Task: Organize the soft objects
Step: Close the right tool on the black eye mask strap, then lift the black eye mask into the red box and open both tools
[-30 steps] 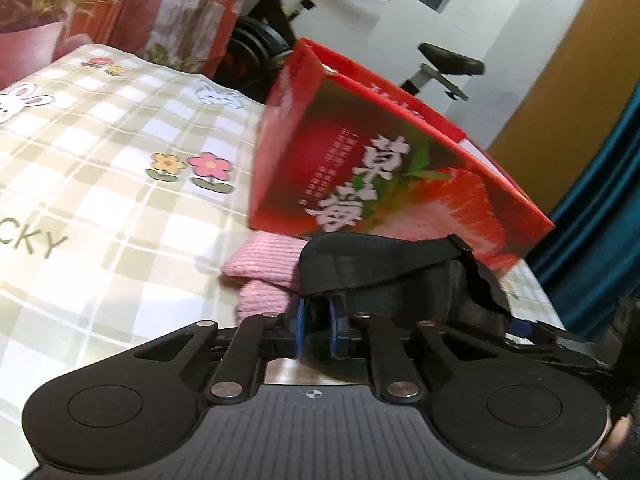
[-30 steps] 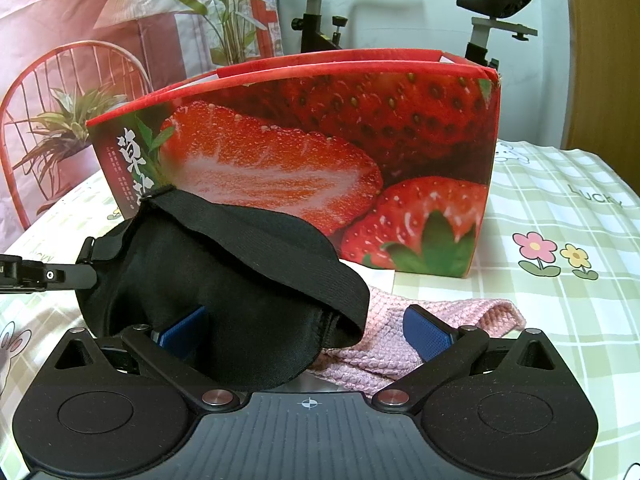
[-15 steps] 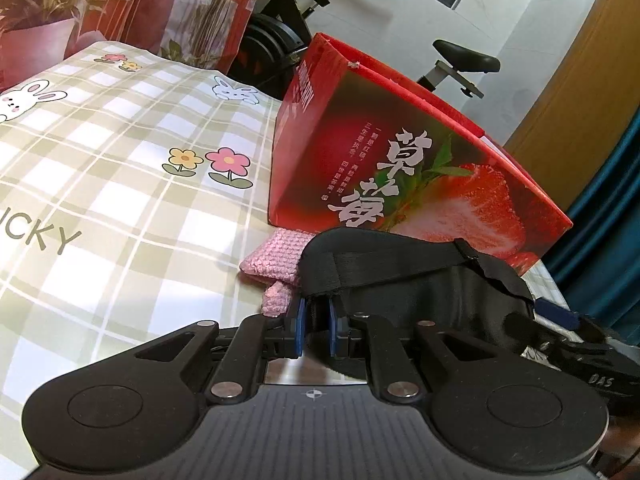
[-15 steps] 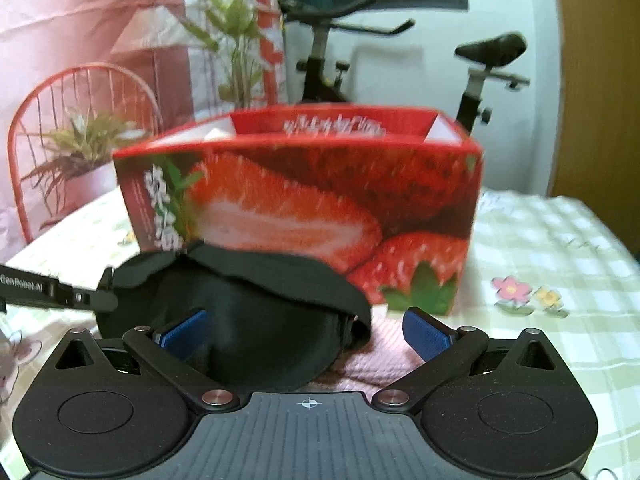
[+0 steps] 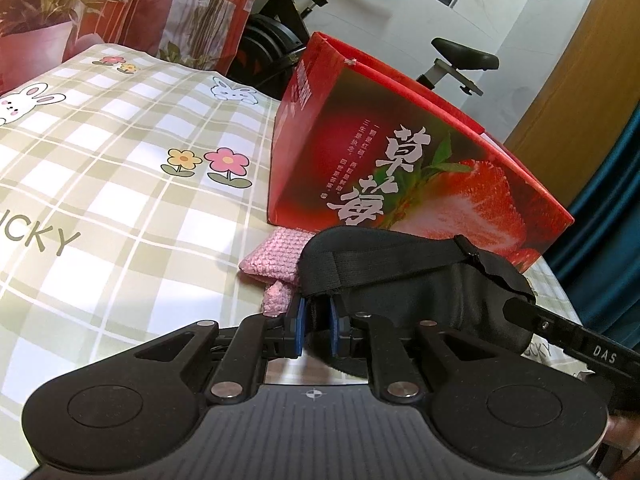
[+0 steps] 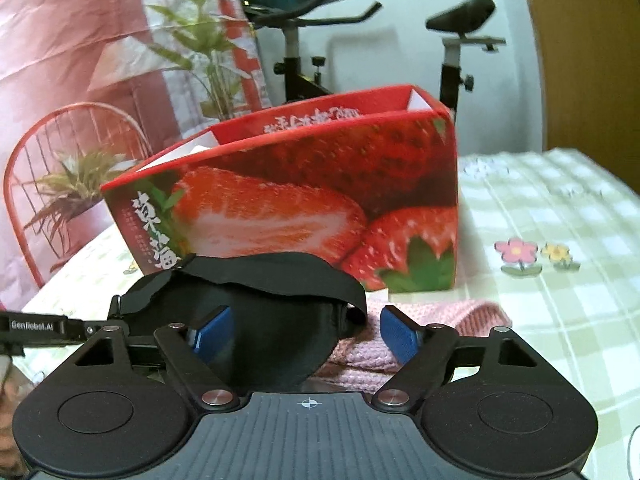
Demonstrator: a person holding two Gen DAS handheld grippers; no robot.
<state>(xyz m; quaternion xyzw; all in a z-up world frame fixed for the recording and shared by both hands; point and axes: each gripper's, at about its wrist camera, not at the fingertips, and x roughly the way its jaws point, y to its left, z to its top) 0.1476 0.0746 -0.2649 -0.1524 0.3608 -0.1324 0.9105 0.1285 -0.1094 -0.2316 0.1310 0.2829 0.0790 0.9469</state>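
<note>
A black sleep mask [image 5: 400, 280] hangs just above the checked tablecloth, in front of a red strawberry box [image 5: 360, 152]. My left gripper [image 5: 316, 316] is shut on the mask's left end, near its strap. In the right wrist view the mask [image 6: 272, 320] lies between the fingers of my right gripper [image 6: 306, 332]. Those jaws are closing, and the right pad [image 6: 400, 338] stands clear of the fabric. A pink knitted cloth [image 5: 272, 256] lies on the table under the mask, against the foot of the box [image 6: 320, 184]. The same pink cloth [image 6: 472, 316] shows past the right pad.
The box's top is open. The tablecloth [image 5: 120, 184] runs wide to the left of the box. An exercise bike [image 6: 296, 40] stands behind the table, with potted plants [image 5: 48, 12] and a red wire chair [image 6: 60, 152] to the left. A teal curtain [image 5: 600, 208] hangs at the right.
My right gripper's fingers have come closer together around the mask. The right view has risen, so the inside of the box now shows. The left grip on the mask is unchanged.
</note>
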